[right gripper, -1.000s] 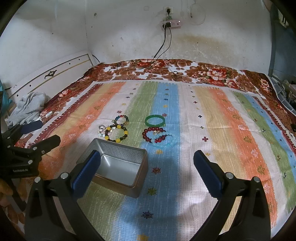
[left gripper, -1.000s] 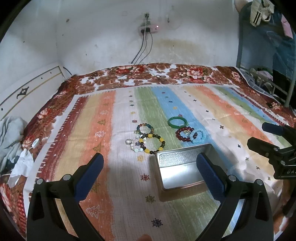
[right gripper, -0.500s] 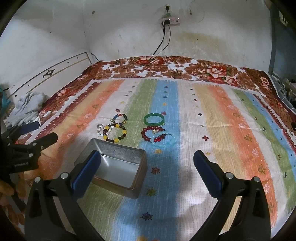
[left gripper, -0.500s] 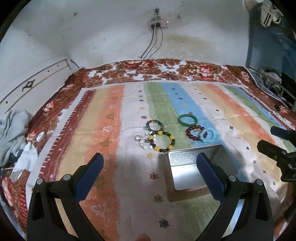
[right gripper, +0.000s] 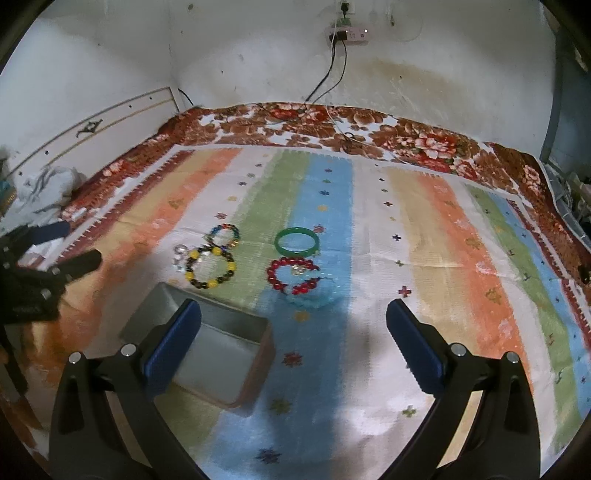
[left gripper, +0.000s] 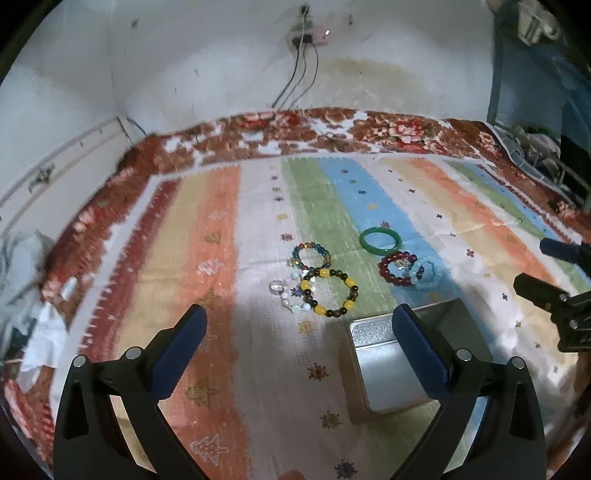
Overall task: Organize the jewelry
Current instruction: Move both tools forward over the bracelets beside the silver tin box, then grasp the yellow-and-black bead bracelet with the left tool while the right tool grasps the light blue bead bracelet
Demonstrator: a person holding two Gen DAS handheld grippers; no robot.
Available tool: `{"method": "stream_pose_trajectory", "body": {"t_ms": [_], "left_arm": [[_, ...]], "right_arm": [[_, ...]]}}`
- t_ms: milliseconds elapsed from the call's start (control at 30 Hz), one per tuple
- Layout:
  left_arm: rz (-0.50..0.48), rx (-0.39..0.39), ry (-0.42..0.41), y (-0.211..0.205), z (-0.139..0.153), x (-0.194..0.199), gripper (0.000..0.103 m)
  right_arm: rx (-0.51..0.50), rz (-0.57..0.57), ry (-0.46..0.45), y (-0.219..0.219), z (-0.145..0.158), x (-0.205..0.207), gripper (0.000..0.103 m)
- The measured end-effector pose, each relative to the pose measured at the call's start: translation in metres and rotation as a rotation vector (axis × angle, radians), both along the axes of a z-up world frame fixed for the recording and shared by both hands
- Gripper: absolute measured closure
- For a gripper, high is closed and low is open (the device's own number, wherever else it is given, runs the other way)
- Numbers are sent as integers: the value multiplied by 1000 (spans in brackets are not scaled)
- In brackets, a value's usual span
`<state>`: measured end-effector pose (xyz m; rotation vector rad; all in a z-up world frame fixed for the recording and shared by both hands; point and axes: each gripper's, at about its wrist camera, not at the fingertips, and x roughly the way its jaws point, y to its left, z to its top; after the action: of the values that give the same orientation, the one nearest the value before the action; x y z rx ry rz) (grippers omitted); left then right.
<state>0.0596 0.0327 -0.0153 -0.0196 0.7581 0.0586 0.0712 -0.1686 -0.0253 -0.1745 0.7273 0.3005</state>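
Observation:
Several bracelets lie on a striped cloth: a green bangle [left gripper: 380, 241] [right gripper: 296, 241], a dark red bead bracelet [left gripper: 397, 267] [right gripper: 291, 275], a pale blue one [left gripper: 424, 277] [right gripper: 314, 295], a yellow-and-brown one [left gripper: 328, 293] [right gripper: 210, 271], a multicoloured one [left gripper: 311, 255] [right gripper: 223, 236] and a small clear ring [left gripper: 276, 285] [right gripper: 180, 250]. An open empty metal tin [left gripper: 391, 365] [right gripper: 218, 354] sits in front of them. My left gripper [left gripper: 299, 345] is open and empty above the cloth, short of the yellow bracelet. My right gripper [right gripper: 293, 338] is open and empty, short of the red bracelet.
The cloth covers a bed with a floral blanket [right gripper: 406, 136] at the back. White walls carry a power strip with cables [right gripper: 345, 35]. Crumpled clothes [left gripper: 22, 258] lie at the left edge. A rack with items [left gripper: 535, 147] stands at the right.
Both grippers have moved forward toward the bracelets, which now appear nearer. Both stay open and empty. The jewelry and the tin have not moved.

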Motion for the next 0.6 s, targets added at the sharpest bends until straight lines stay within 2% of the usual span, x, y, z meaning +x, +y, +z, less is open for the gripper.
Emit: {"method": "stream_pose_trajectory", "body": {"t_ms": [67, 233, 467, 600], "left_arm": [[27, -39, 33, 11, -4, 11, 5], [46, -46, 70, 21, -13, 31, 5], [-5, -80, 108, 23, -24, 54, 5], [-23, -133, 143, 27, -33, 72, 5]], "right_arm": [[-2, -10, 20, -2, -3, 11, 4], [-8, -25, 59, -3, -11, 33, 4], [52, -63, 180, -14, -27, 59, 4], [82, -85, 234, -21, -35, 73, 4]]}}
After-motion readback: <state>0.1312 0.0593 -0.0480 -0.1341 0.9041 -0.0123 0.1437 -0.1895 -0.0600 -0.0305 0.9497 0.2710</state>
